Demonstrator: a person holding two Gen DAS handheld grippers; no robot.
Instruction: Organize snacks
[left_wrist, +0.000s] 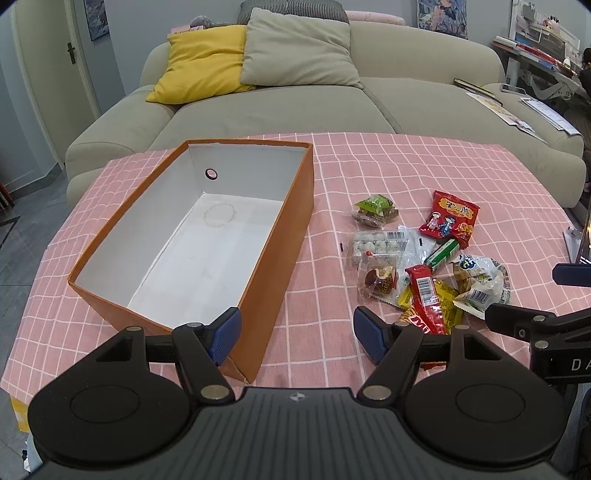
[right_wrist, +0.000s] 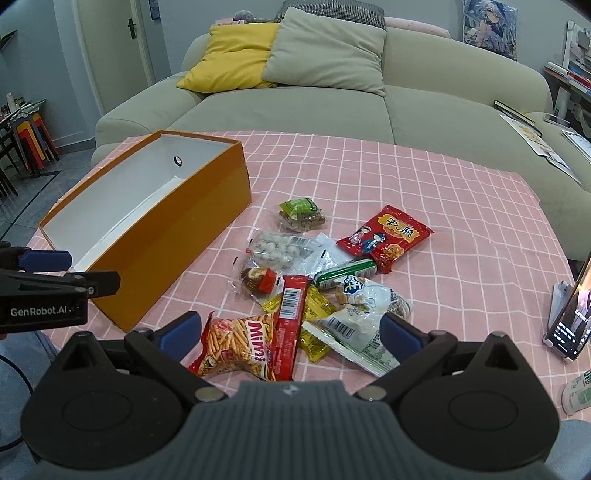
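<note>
An orange box (left_wrist: 275, 254) with a white, empty inside stands open on the pink checked tablecloth; it also shows in the right wrist view (right_wrist: 177, 254). Right of it lies a heap of several snack packets (left_wrist: 424, 258), among them a red packet (right_wrist: 384, 236), a white bag (right_wrist: 365, 314), a red bar (right_wrist: 290, 325) and a Mimi sticks bag (right_wrist: 236, 343). My left gripper (left_wrist: 297, 334) is open and empty by the box's near right corner. My right gripper (right_wrist: 291, 330) is open and empty just above the near packets.
A beige sofa (left_wrist: 280, 107) with yellow and grey cushions stands behind the table. A phone on a stand (right_wrist: 569, 317) is at the table's right edge, a white bottle (right_wrist: 576, 391) lies near it. Stools (right_wrist: 33, 136) stand at far left.
</note>
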